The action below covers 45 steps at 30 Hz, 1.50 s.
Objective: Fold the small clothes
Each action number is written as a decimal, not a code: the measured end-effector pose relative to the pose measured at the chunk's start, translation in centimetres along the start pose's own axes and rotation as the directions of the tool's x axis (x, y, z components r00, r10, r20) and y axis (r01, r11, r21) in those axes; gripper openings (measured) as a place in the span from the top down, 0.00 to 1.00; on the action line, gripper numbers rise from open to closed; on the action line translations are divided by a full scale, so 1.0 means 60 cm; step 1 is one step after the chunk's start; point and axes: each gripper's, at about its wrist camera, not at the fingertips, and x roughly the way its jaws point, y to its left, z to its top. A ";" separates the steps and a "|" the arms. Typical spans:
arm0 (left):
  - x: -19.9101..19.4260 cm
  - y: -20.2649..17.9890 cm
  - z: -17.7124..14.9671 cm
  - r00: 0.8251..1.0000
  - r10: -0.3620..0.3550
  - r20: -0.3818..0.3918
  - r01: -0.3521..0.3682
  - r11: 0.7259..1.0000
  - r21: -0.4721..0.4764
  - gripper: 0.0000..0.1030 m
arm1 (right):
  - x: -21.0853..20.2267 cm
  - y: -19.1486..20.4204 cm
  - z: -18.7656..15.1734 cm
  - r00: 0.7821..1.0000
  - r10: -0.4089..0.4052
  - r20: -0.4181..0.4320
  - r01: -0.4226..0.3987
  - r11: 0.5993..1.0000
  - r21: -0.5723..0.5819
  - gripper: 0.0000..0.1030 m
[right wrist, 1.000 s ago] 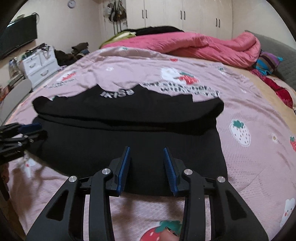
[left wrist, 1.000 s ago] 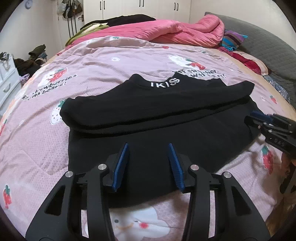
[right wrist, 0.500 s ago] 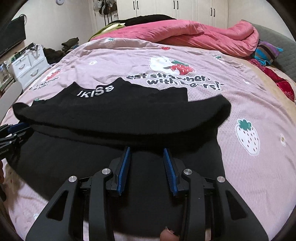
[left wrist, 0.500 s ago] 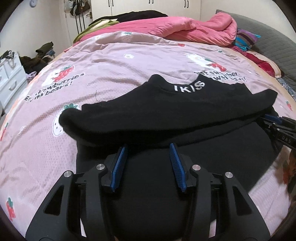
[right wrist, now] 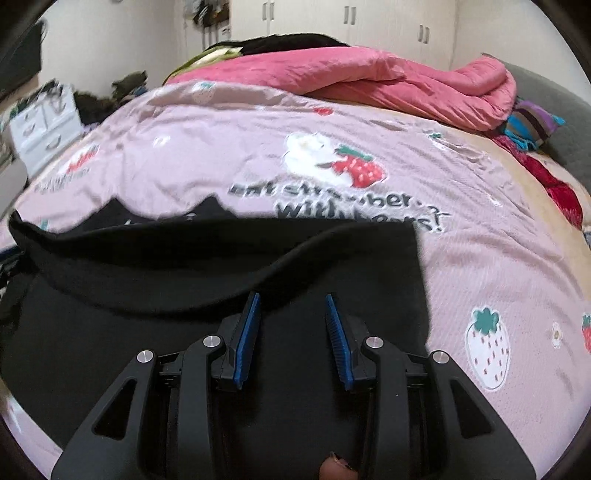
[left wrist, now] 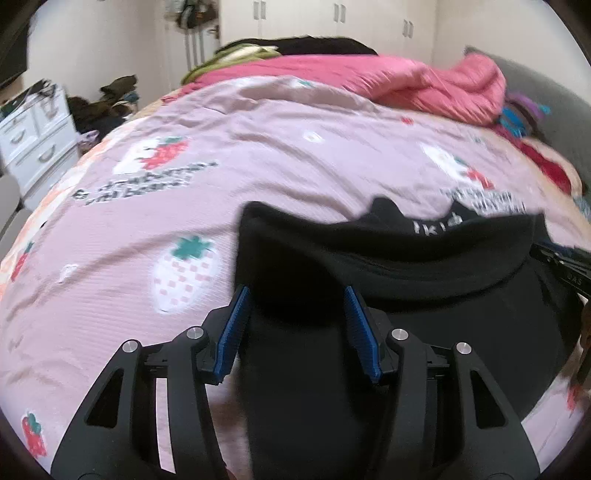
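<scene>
Left gripper (left wrist: 297, 325): black frame, silver screws.
Fingers (left wrist: 232, 332): ribbed blue pads.
Right gripper (right wrist: 292, 334): same black build, blue pads.

Both cameras sit close above the near edge of the bed (left wrist: 258, 155), tilted down and facing its far edge and the cupboards (right wrist: 347, 18). The left view covers the black top's (left wrist: 369, 266) left end, the right view its right end (right wrist: 221, 258); both share its middle.
</scene>
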 end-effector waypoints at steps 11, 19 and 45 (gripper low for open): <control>0.011 0.075 0.007 0.996 -0.072 -0.054 0.062 0.984 -0.167 0.52 | 0.004 -0.106 -0.007 0.998 -0.029 -0.059 0.038 0.988 0.150 0.50; 0.040 0.049 -0.009 0.991 -0.103 -0.088 0.091 0.986 -0.137 0.85 | 0.020 -0.103 -0.008 0.998 -0.001 -0.056 0.011 0.986 0.166 0.89; 0.018 0.068 -0.002 0.997 -0.049 -0.055 0.042 0.990 -0.135 0.88 | 0.023 -0.107 -0.010 0.997 -0.074 -0.012 0.075 0.977 0.201 0.88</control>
